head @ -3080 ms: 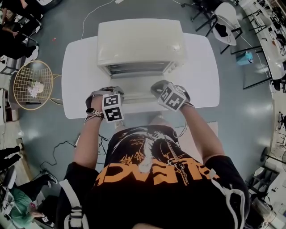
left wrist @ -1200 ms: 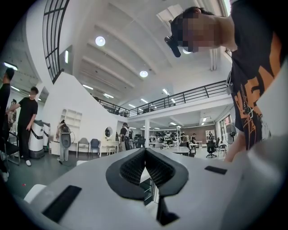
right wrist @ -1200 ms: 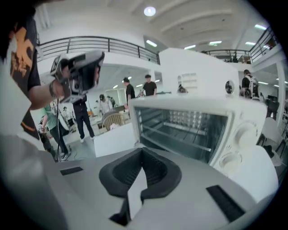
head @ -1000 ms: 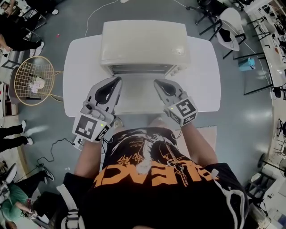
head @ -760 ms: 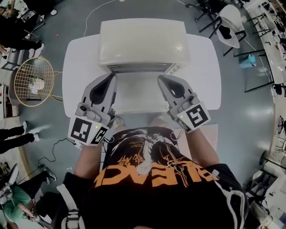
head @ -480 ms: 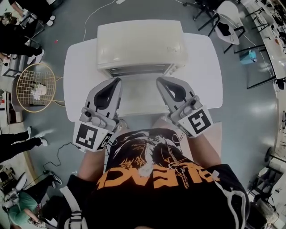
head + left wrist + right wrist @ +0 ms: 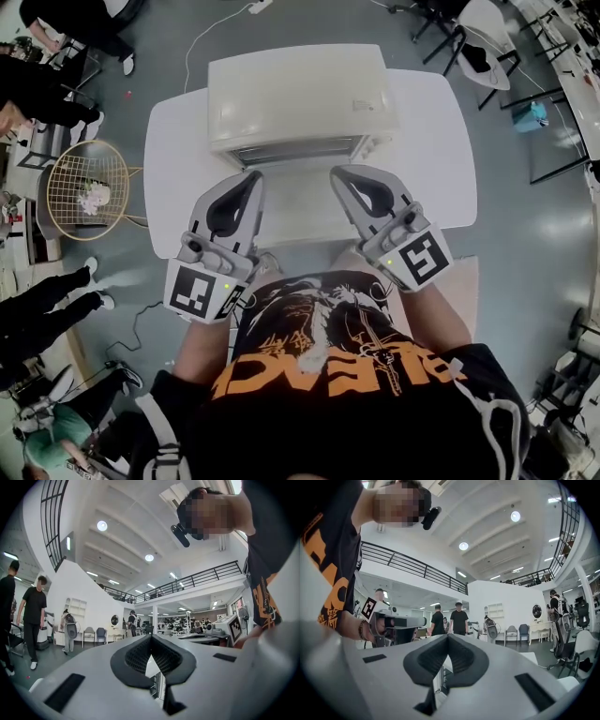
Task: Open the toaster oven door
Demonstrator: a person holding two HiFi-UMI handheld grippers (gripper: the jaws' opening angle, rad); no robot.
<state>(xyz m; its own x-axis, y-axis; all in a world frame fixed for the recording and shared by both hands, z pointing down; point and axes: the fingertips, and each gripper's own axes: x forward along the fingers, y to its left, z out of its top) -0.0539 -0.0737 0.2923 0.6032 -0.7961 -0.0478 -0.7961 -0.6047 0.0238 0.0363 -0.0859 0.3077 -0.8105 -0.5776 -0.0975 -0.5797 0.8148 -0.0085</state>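
Left grey hand-held gripper [image 7: 251,178] hovers over the near-left part of the white rounded table [image 7: 173,187], its nose pointing away from the person toward the oven. Its own view shows the two dark padded jaws pressed together at the tips, with nothing pinched between them. Right grey hand-held gripper [image 7: 337,173] mirrors it over the near-right part of the table. Its jaws are likewise pressed together and empty. Each gripper carries a cube with black-and-white square markers at its rear end, close to the person's chest.

Between the two grippers lies the cream drop-down oven door [image 7: 292,202], which appears folded down flat toward the near edge of the table. Neither gripper can be seen touching it. Behind it, the boxy cream toaster oven [image 7: 298,94] stands at the middle of the table's far edge, with a dark slot of its interior showing along the front.

The person wears a black T-shirt with orange lettering [image 7: 328,394]. On the grey floor off the table's left edge sits a round gold wire basket [image 7: 66,178] holding something pale. A white cable [image 7: 202,37] trails on the floor beyond the far-left corner.
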